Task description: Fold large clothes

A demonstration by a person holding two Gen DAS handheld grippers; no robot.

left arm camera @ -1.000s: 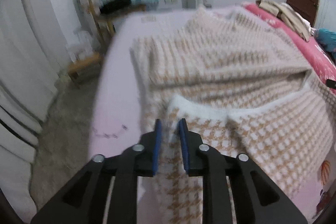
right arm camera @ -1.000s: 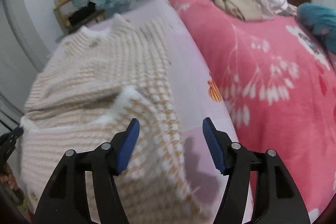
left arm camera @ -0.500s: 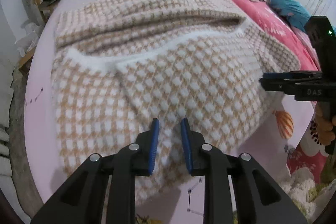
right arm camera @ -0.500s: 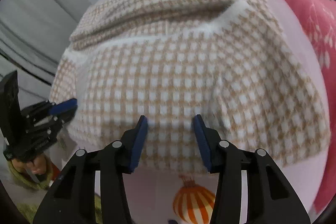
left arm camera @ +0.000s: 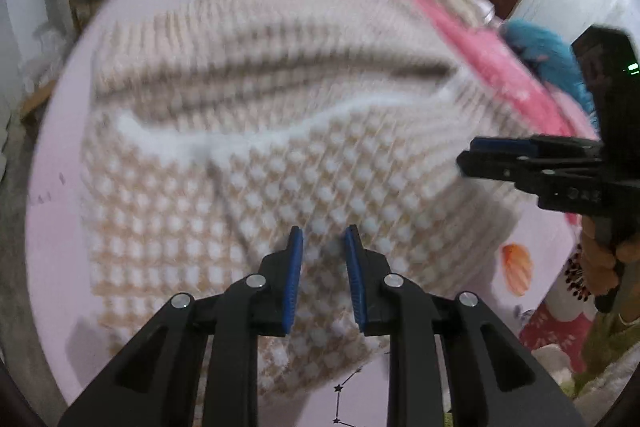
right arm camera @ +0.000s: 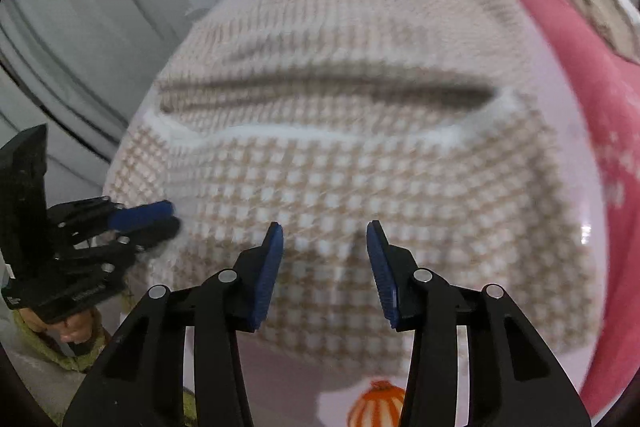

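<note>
The left gripper [left arm camera: 322,259] is pointing steeply down, its jaws narrowly parted. At its right, the right gripper [right arm camera: 325,255] is angling down too, jaws closing, nothing pinched.

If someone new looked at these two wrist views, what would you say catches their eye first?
The big fluffy beige-and-white checked sweater dominates, spread across the pale pink sheet with its lower part already folded up over the body. Next come the blue-padded grippers near its front edge: the left gripper narrowly parted, the right gripper wider and closing, with sweater fabric seen in the gap. A bright pink floral blanket runs along the right.
</note>
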